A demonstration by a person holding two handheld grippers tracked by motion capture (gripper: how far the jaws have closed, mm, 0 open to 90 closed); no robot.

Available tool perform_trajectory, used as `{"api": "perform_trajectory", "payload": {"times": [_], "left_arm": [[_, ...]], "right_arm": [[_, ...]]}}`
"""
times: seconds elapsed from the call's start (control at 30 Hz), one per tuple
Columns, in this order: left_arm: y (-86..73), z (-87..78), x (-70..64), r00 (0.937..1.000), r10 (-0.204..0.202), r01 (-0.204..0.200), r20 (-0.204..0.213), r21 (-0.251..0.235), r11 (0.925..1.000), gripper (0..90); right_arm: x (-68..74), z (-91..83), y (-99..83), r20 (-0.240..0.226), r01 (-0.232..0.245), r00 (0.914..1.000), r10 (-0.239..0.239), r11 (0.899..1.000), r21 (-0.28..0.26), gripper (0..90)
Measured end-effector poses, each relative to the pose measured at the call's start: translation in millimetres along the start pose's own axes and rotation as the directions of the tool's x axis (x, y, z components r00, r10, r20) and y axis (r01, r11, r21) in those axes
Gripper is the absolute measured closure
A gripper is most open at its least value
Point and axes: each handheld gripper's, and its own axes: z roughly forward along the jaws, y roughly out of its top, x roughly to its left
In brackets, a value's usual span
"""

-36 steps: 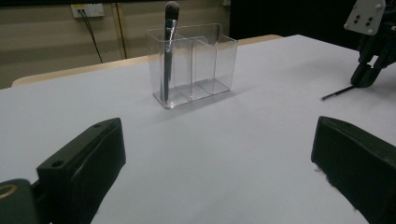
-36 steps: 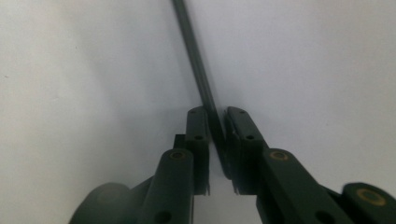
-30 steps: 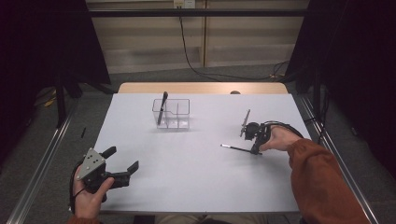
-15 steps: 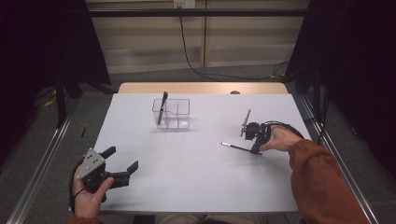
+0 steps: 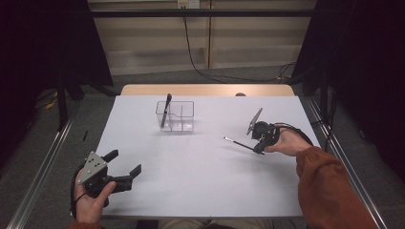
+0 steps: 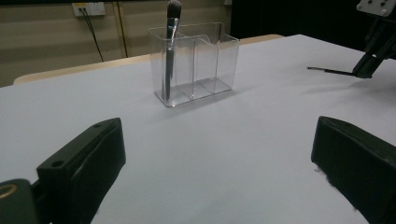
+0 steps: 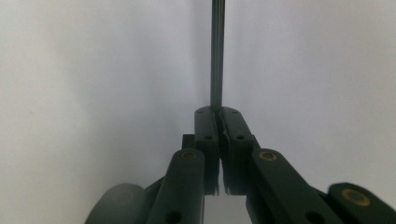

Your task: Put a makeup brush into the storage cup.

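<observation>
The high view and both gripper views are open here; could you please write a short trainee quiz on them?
1. True or false: the right gripper has its jaws shut on a thin dark stick.
2. What stands in the clear organizer? A) makeup brush B) spoon C) nothing
3. How do the left gripper jaws stand?

Key: 1 true. 2 A, the makeup brush in an end compartment. 3 wide apart, holding nothing.

Lab test bay, black curtains (image 5: 43, 43), metal frame rails (image 5: 43, 162), white-covered table (image 5: 200, 181)
</observation>
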Motion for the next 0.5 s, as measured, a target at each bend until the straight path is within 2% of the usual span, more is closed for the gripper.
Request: {"api": "perform_trajectory", "payload": {"times": [0.13,0.2,0.4,0.5], "left_arm": [[0.1,-0.2,0.0,1.0,-0.001,0.001,-0.001,-0.005,1.0,3.0],[0.2,-0.1,-0.3,1.0,-0.004,0.004,0.0,-0.006,1.0,3.0],[0.2,-0.2,-0.3,1.0,-0.003,0.003,-0.001,-0.008,1.0,3.0],[0.3,0.0,-0.5,1.0,-0.003,0.003,-0.003,-0.006,1.0,3.0]], "right_arm": [[-1.3,-5.9,-4.1,-0.016,-0.043,0.999,0.042,0.996,-0.079,86.8],[-2.3,-8.2,-7.6,-0.026,-0.07,0.9974,0.068,0.99,-0.122,86.8],[-0.1,-10.3,-19.2,-0.031,-0.118,0.993,0.114,0.972,-0.204,86.8],[5.8,-11.5,-22.1,-0.019,-0.119,0.9928,0.118,0.964,-0.238,86.8]]}}
